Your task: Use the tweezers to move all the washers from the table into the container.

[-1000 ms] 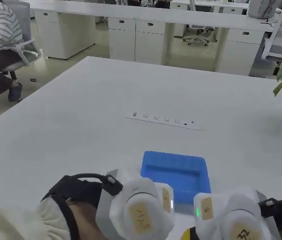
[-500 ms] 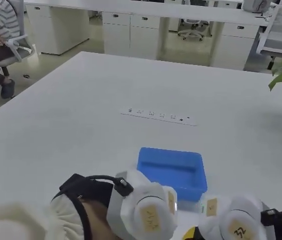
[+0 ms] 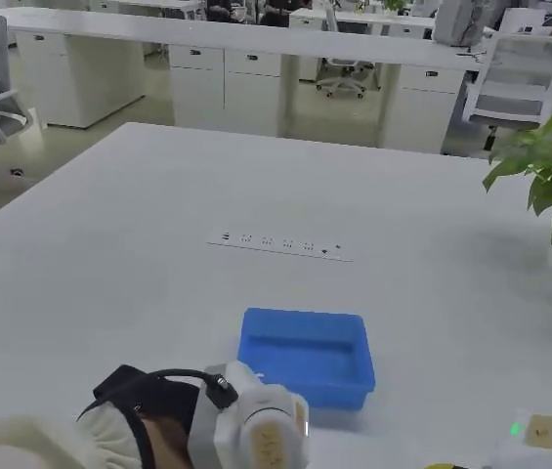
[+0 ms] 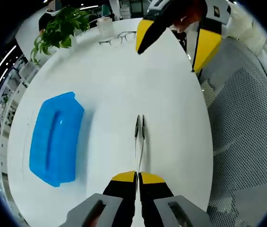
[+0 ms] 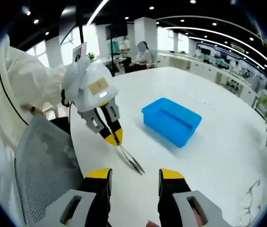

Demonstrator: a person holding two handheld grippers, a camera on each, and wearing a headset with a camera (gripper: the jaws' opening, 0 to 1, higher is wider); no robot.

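container (image 3: pixel 305 384) on table (image 3: pixel 158 215), tweezers (image 4: pixel 139 137) beside it

Got plenty of open tabletop (image 3: pixel 139 225) all round the blue container (image 3: pixel 305 384). Only a flush power strip (image 3: pixel 280 244) further back, plant (image 3: pixel 549 161) crowding the right edge, mesh chair (image 4: pixel 246 109) at the near side.

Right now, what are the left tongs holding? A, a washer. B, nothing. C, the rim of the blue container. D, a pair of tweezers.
D: in the left gripper view the left tongs are shut on the tweezers, whose tips point out over the white table, apart from the blue container.
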